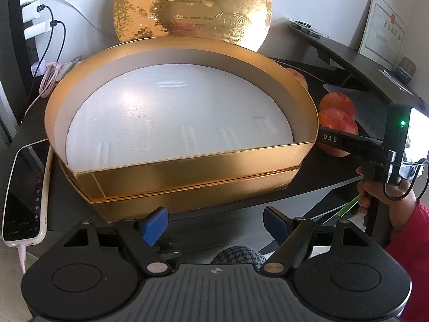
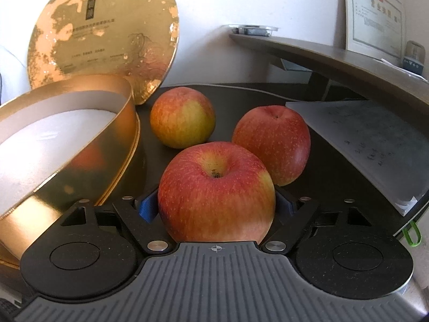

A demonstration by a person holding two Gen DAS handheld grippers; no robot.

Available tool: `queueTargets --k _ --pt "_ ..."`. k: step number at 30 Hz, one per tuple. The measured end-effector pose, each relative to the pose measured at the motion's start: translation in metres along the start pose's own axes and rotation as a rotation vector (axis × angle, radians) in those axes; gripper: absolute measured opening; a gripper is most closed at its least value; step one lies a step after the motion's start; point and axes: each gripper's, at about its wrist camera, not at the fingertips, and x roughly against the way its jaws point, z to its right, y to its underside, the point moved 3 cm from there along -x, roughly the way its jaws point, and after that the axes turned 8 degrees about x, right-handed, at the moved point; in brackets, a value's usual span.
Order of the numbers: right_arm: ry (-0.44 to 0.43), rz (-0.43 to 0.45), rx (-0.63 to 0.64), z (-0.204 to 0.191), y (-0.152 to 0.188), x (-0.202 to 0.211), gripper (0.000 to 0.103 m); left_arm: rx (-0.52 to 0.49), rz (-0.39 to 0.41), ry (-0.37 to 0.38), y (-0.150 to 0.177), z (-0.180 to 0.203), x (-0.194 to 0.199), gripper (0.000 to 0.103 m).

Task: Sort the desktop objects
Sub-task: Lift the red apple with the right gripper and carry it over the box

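The right gripper (image 2: 215,206) pinches a large red-yellow apple (image 2: 215,190) between its blue pads, low over the dark desktop (image 2: 335,187). The left gripper (image 1: 215,224) hangs with jaws spread and nothing between them, before the gold semicircular box (image 1: 187,171) with white foam lining. Beyond the held fruit stand a second red apple (image 2: 270,142) and a yellower apple (image 2: 182,116). The gold lid (image 2: 102,35) leans against the wall.

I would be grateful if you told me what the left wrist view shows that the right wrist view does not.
Only the left wrist view shows the phone on its pink cable and the wall chargers. Only the right wrist view shows the right hand-held gripper shut on the nearest apple, and the yellowish apple whole. Both show the gold box, its lid and the certificate.
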Motion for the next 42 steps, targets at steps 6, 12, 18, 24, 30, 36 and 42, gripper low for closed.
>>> queueTargets --k 6,12,18,24,30,36,42 --pt "0.01 0.027 -0.015 0.002 -0.009 0.009 0.084 0.019 0.009 0.01 0.001 -0.012 0.005 0.079" --pt "0.037 0.104 0.003 -0.003 -0.035 0.029 0.084 0.032 0.026 0.03 0.001 -0.023 0.013 0.079" --pt "0.048 0.178 0.021 -0.016 -0.071 0.057 0.084 0.046 0.045 0.06 0.001 -0.035 0.02 0.079" --pt "-0.055 0.221 0.085 -0.067 -0.109 0.069 0.084 0.066 0.056 0.072 0.003 -0.054 0.024 0.079" --pt "-0.198 0.176 0.147 -0.137 -0.135 0.047 0.084 0.091 0.053 0.056 0.005 -0.08 0.024 0.079" --pt "-0.271 0.092 0.196 -0.203 -0.152 0.011 0.084 0.118 0.046 0.054 0.002 -0.101 0.021 0.079" --pt "-0.289 -0.019 0.261 -0.257 -0.153 -0.035 0.084 0.13 0.027 0.063 0.002 -0.112 0.014 0.079"
